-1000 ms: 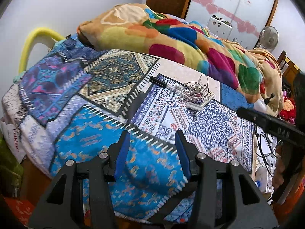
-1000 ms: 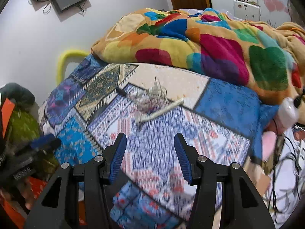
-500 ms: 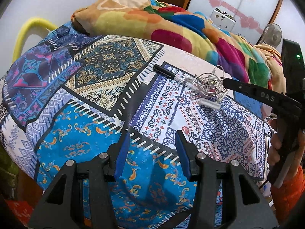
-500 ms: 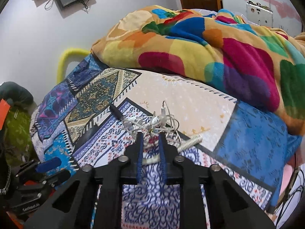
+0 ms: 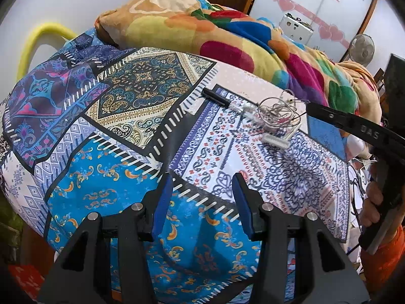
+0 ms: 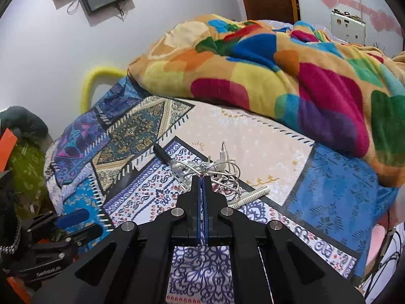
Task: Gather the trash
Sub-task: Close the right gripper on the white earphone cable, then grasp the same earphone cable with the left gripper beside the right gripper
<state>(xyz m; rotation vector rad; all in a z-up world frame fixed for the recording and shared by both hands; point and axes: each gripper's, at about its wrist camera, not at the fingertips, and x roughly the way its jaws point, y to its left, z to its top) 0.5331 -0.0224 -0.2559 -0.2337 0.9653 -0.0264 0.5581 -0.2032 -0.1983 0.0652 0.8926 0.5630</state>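
Note:
A tangle of white wires (image 6: 220, 171) lies on the patterned bedsheet (image 6: 141, 192) with a black-capped pen (image 6: 163, 153) to its left and a white comb-like strip (image 6: 250, 195) to its right. My right gripper (image 6: 202, 177) is shut, its tips at the near edge of the tangle; whether a wire is pinched I cannot tell. The tangle (image 5: 277, 112), pen (image 5: 217, 97) and strip (image 5: 274, 140) also show in the left wrist view. My left gripper (image 5: 201, 190) is open and empty above the blue corner of the sheet.
A bunched multicoloured blanket (image 6: 278, 71) covers the far side of the bed. A yellow padded rail (image 5: 38, 40) stands at the head end. A green bag (image 6: 22, 167) sits by the bed's left. Cables (image 5: 359, 177) hang off the right edge.
My right gripper moved forward to the wire tangle and closed from wide open to shut. My left gripper moved slightly forward over the bed and stayed open.

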